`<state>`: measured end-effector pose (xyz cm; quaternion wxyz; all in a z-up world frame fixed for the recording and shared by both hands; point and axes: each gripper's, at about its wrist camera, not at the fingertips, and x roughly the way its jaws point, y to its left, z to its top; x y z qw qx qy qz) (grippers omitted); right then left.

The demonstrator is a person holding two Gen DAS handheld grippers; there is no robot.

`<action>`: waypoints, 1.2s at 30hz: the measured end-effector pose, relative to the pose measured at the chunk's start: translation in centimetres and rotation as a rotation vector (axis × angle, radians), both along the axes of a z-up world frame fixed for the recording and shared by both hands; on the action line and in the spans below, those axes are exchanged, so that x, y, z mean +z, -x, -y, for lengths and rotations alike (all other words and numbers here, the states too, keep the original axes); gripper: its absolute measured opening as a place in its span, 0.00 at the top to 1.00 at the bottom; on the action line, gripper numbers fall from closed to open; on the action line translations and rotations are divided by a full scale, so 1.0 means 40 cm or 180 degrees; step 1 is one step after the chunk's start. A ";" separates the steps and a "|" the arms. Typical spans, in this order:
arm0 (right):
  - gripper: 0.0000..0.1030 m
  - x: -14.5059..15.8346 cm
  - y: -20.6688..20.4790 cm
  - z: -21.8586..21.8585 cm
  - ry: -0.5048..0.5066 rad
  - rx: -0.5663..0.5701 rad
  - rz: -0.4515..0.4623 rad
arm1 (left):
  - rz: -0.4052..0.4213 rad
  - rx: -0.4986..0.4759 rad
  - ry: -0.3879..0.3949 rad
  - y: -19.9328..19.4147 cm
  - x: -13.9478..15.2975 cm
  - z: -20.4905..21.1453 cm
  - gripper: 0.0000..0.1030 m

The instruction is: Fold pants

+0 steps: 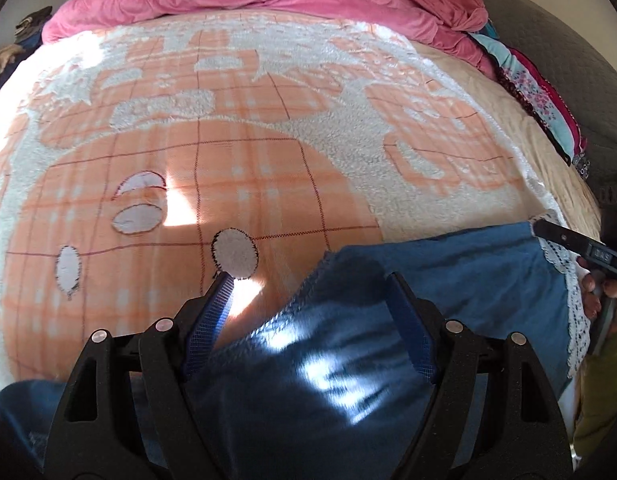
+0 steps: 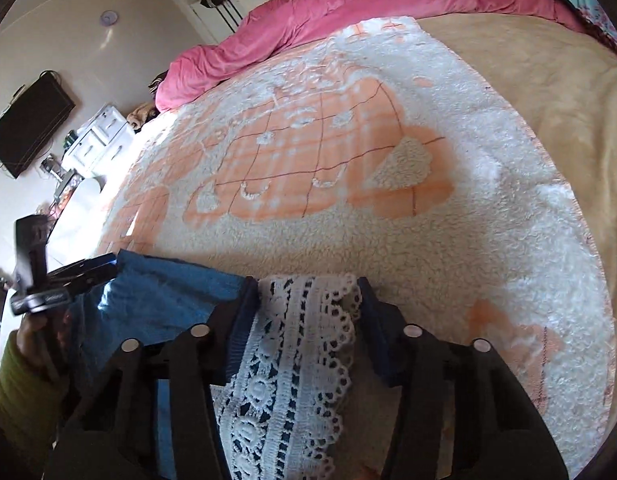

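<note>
The blue pants (image 1: 448, 264) lie along the near edge of the bed, on a peach-and-white fleece blanket (image 1: 244, 184), with their white lace trim (image 2: 296, 344) at the right-hand end. To the left, the left gripper (image 1: 308, 300) stands with its jaws spread wide over the blue cloth, pads not pressing it. To the right, the right gripper (image 2: 308, 300) has its jaws partly drawn in with the lace band between them; the pads appear to touch its edges, though a firm pinch cannot be confirmed from this view.

The fabric looks light, soft and limp: it will sag and drape, so it is best taken at two well-separated points along a hem or waistband. The lace is openwork and could snag, so a broad pinch including the blue cloth seems safer.

Small white lettering shows on the right gripper's black body in the left view, too blurred to read.
</note>
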<state>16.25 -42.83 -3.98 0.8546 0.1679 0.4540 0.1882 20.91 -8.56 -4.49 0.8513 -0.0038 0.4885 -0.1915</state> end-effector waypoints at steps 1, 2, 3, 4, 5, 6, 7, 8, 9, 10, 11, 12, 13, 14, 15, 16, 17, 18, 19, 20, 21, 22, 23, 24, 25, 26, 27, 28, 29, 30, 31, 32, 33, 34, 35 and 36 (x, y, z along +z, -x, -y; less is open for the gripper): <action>0.65 0.002 0.007 -0.004 -0.0016 0.0072 0.0020 | -0.0014 0.0009 0.0018 -0.003 -0.008 0.005 0.39; 0.71 0.003 0.013 -0.008 -0.0034 0.0135 0.0035 | -0.0015 0.0007 0.0041 -0.003 -0.012 0.009 0.44; 0.72 0.005 0.019 -0.015 -0.0017 0.0179 0.0065 | -0.0017 -0.0022 0.0072 -0.001 -0.011 0.013 0.58; 0.74 0.007 0.022 -0.021 0.0016 0.0196 0.0094 | -0.0019 -0.0061 0.0130 0.003 -0.008 0.018 0.82; 0.76 0.010 0.027 -0.024 0.0030 0.0209 0.0136 | -0.0065 -0.0104 0.0234 0.008 -0.005 0.022 0.90; 0.77 0.015 0.031 -0.026 0.0036 0.0213 0.0174 | -0.0055 -0.0095 0.0208 0.014 0.000 0.027 0.92; 0.78 0.024 0.036 -0.026 0.0048 0.0210 0.0227 | -0.0020 -0.0109 0.0166 0.019 0.007 0.033 0.94; 0.79 0.035 0.039 -0.025 0.0050 0.0196 0.0283 | 0.0011 -0.0127 0.0165 0.023 0.015 0.036 0.95; 0.80 0.050 0.041 -0.021 0.0038 0.0173 0.0348 | 0.0093 -0.0116 0.0178 0.027 0.030 0.035 0.95; 0.80 0.073 0.043 -0.017 0.0036 0.0146 0.0436 | 0.0159 -0.0101 0.0192 0.025 0.043 0.036 0.95; 0.80 0.088 0.040 -0.016 0.0057 0.0134 0.0491 | 0.0202 -0.0101 0.0195 0.020 0.054 0.037 0.95; 0.80 0.109 0.033 -0.019 0.0107 0.0148 0.0570 | 0.0211 -0.0088 0.0168 0.014 0.061 0.041 0.95; 0.80 0.121 0.024 -0.022 0.0153 0.0163 0.0621 | 0.0221 -0.0060 0.0124 0.005 0.065 0.047 0.95; 0.80 0.128 0.012 -0.026 0.0213 0.0158 0.0646 | 0.0246 -0.0045 0.0080 -0.003 0.067 0.055 0.95; 0.80 0.131 -0.008 -0.032 0.0308 0.0149 0.0626 | 0.0284 -0.0042 0.0022 -0.010 0.067 0.063 0.95; 0.80 0.123 -0.024 -0.036 0.0382 0.0146 0.0579 | 0.0330 -0.0043 -0.0044 -0.016 0.065 0.071 0.95; 0.80 0.110 -0.042 -0.041 0.0443 0.0153 0.0513 | 0.0354 -0.0021 -0.0096 -0.022 0.058 0.077 0.95; 0.80 0.092 -0.061 -0.045 0.0509 0.0154 0.0423 | 0.0354 0.0007 -0.0121 -0.025 0.049 0.077 0.95; 0.79 0.063 -0.081 -0.052 0.0644 0.0157 0.0292 | 0.0352 0.0044 -0.0156 -0.030 0.036 0.077 0.95; 0.77 0.040 -0.087 -0.056 0.0727 0.0160 0.0233 | 0.0355 0.0086 -0.0208 -0.033 0.020 0.075 0.95; 0.76 0.015 -0.093 -0.059 0.0790 0.0156 0.0176 | 0.0355 0.0113 -0.0248 -0.035 0.009 0.071 0.94; 0.75 0.000 -0.094 -0.058 0.0789 0.0148 0.0160 | 0.0343 0.0128 -0.0235 -0.036 -0.004 0.065 0.90; 0.73 -0.005 -0.091 -0.056 0.0790 0.0108 0.0169 | 0.0336 0.0153 -0.0189 -0.037 -0.014 0.056 0.89; 0.73 -0.007 -0.088 -0.057 0.0814 0.0087 0.0181 | 0.0326 0.0178 -0.0123 -0.039 -0.020 0.046 0.88; 0.71 -0.005 -0.084 -0.064 0.0891 0.0091 0.0213 | 0.0313 0.0190 -0.0065 -0.041 -0.022 0.039 0.87; 0.66 -0.003 -0.083 -0.069 0.0971 0.0067 0.0223 | 0.0306 0.0205 -0.0033 -0.042 -0.023 0.035 0.86; 0.63 -0.001 -0.084 -0.072 0.1054 0.0030 0.0222 | 0.0311 0.0227 -0.0023 -0.041 -0.022 0.032 0.82; 0.61 -0.001 -0.086 -0.070 0.1066 0.0020 0.0217 | 0.0326 0.0255 -0.0021 -0.038 -0.020 0.028 0.76; 0.55 0.002 -0.087 -0.066 0.1071 -0.0005 0.0214 | 0.0341 0.0291 -0.0022 -0.033 -0.016 0.024 0.73; 0.49 0.005 -0.084 -0.062 0.1124 -0.0057 0.0221 | 0.0356 0.0330 -0.0013 -0.025 -0.010 0.016 0.66; 0.41 0.011 -0.078 -0.056 0.1195 -0.0119 0.0232 | 0.0375 0.0379 0.0000 -0.015 -0.003 0.006 0.58; 0.39 0.020 -0.073 -0.050 0.1211 -0.0162 0.0244 | 0.0382 0.0428 0.0005 -0.003 0.005 -0.005 0.57; 0.39 0.034 -0.055 -0.038 0.1188 -0.0212 0.0282 | 0.0384 0.0464 0.0031 0.012 0.015 -0.019 0.57; 0.39 0.045 -0.039 -0.032 0.1157 -0.0229 0.0323 | 0.0409 0.0477 0.0072 0.029 0.025 -0.031 0.57; 0.39 0.057 -0.018 -0.024 0.1128 -0.0259 0.0364 | 0.0449 0.0493 0.0106 0.052 0.039 -0.047 0.56; 0.38 0.070 0.012 -0.015 0.1088 -0.0304 0.0399 | 0.0491 0.0510 0.0116 0.075 0.050 -0.060 0.52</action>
